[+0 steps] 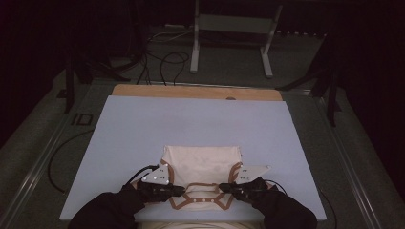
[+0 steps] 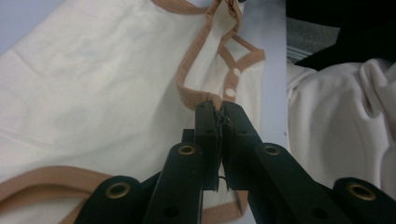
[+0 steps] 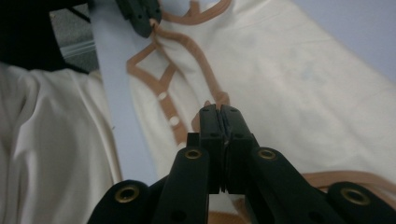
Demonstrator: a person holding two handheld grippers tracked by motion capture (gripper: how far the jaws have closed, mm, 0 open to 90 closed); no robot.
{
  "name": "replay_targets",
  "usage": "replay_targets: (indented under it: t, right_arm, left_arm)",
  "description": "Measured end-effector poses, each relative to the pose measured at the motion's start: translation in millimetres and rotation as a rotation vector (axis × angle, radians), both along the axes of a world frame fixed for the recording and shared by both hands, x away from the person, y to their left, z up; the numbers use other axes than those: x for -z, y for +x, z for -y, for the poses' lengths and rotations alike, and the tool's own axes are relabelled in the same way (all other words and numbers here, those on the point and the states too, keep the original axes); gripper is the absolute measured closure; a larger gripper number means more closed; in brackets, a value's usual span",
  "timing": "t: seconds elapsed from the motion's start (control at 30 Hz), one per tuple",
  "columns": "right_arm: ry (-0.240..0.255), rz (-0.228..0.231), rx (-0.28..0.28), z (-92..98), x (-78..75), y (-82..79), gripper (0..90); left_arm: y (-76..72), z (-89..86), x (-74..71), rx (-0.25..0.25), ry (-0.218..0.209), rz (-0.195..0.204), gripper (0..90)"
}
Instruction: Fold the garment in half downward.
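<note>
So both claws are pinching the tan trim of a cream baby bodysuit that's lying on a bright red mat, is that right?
Not quite: the mat is pale blue, not red, as the high view shows. The rest holds: the left claw and the right claw are each shut on the tan trim of the cream baby bodysuit.

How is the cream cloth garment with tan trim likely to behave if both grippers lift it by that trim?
The cream cloth garment with tan trim is probably floppy: it lies flat and creased. Pinched by the left gripper and right gripper, it would likely sag between them. It looks thin, so probably light, and unlikely to slip.
</note>
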State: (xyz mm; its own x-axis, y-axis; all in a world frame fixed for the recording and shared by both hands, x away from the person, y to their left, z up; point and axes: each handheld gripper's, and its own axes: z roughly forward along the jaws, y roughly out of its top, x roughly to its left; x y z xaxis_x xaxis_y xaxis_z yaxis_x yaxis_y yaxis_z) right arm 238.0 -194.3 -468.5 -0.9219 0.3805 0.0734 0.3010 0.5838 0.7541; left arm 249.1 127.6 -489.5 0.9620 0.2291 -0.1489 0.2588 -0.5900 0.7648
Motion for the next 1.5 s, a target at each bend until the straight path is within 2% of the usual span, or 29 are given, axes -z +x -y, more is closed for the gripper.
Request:
replay_targets:
  t: [0.23,0.4,0.47,0.5,0.6,0.67,0.73,0.77,0.87,0.93,1.0,1.13,1.17,1.2,1.23,1.27,1.3,1.37,1.5]
  right_arm:
    - [-0.013,-0.022,-0.038,1.2,6.4,-12.8,89.5]
    - [-0.020,-0.028,-0.048,2.9,6.9,-17.9,89.7]
    - [-0.026,-0.034,-0.061,3.1,7.3,-19.1,89.7]
    - [-0.021,-0.041,-0.067,3.2,7.8,-19.8,89.6]
    - [-0.037,-0.021,-0.100,3.6,10.0,-19.3,89.5]
    - [-0.032,-0.033,-0.106,3.6,10.5,-18.6,88.8]
    - [-0.033,-0.033,-0.125,4.0,10.2,-19.4,82.9]
    - [-0.025,-0.036,-0.127,4.3,10.0,-19.1,80.4]
    - [0.004,-0.035,-0.096,5.4,7.2,-19.5,64.3]
    - [0.030,-0.008,-0.071,7.3,7.3,-16.2,52.5]
    - [0.040,0.005,-0.039,9.4,8.1,-12.5,43.0]
    - [0.080,0.007,-0.004,11.6,10.5,-7.8,27.5]
    - [0.080,0.007,-0.004,11.6,10.5,-7.8,27.5]
    - [0.091,0.005,0.005,11.9,11.0,-6.6,24.4]
    - [0.104,0.001,0.013,12.0,11.1,-6.2,18.5]
    - [0.112,0.008,0.013,12.2,11.6,-5.2,17.4]
    - [0.129,-0.007,0.021,12.8,11.4,-4.5,15.8]
    - [0.129,-0.008,0.030,12.4,12.8,-3.0,12.7]
    - [0.120,0.014,0.031,12.0,14.0,-0.9,12.4]
  left_arm:
    - [-7.6,-0.6,5.1,0.061,0.000,-0.009,82.3]
    - [-11.8,-2.1,9.4,0.092,0.038,-0.017,82.4]
    - [-12.7,-3.2,10.6,0.100,0.041,-0.037,82.4]
    - [-14.3,-3.2,11.7,0.104,0.044,-0.032,82.4]
    - [-15.2,-2.4,14.3,0.118,0.065,-0.034,81.1]
    - [-16.0,-2.1,15.2,0.131,0.076,-0.032,80.2]
    - [-16.3,-2.8,15.1,0.133,0.065,-0.030,72.3]
    - [-17.0,-3.1,14.4,0.122,0.062,-0.017,67.2]
    - [-16.8,-4.6,11.9,0.098,0.046,0.012,57.9]
    - [-15.2,-5.8,10.9,0.073,0.040,0.018,50.5]
    - [-13.5,-7.1,9.8,0.056,0.023,0.016,44.3]
    - [-11.0,-8.4,6.6,0.031,0.000,0.000,24.7]
    - [-11.0,-8.4,6.6,0.031,0.000,0.000,20.5]
    - [-10.7,-9.2,5.6,0.043,-0.007,-0.002,20.5]
    - [-11.1,-9.3,5.2,0.039,-0.011,0.007,12.7]
    - [-10.8,-9.3,5.0,0.033,-0.012,0.013,12.6]
    - [-9.8,-9.2,5.0,0.037,-0.017,0.006,9.3]
    - [-8.3,-8.8,5.2,0.034,-0.018,-0.003,1.2]
    - [-6.9,-10.0,2.6,0.015,-0.041,0.009,0.0]
